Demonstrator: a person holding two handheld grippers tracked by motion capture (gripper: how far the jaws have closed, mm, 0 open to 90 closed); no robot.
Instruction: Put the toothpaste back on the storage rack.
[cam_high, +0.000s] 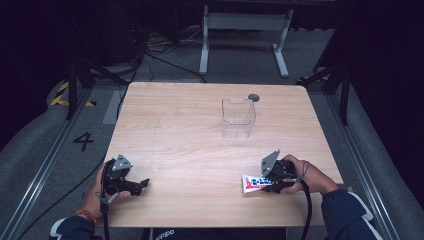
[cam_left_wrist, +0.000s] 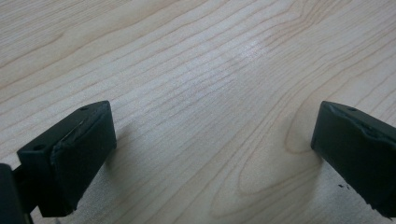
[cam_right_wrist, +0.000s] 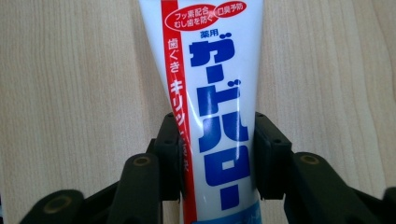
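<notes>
A toothpaste tube (cam_right_wrist: 210, 107) is pinched across its width by the right hand-held gripper (cam_high: 274, 179) near the front right corner of the surface (cam_high: 200, 130), low over the wood or lying on it. In the right gripper view both pads are pressed against the tube's flanks, with the printed face turned up. The tube is judged light, soft-walled and glossy, so a hard squeeze could dent it or force paste out; the fuller middle is the better hold, not the flat crimped tail. The left hand-held gripper (cam_high: 125, 181) is held spread and empty near the front left corner. A clear plastic container (cam_high: 238, 118) stands towards the far edge.
</notes>
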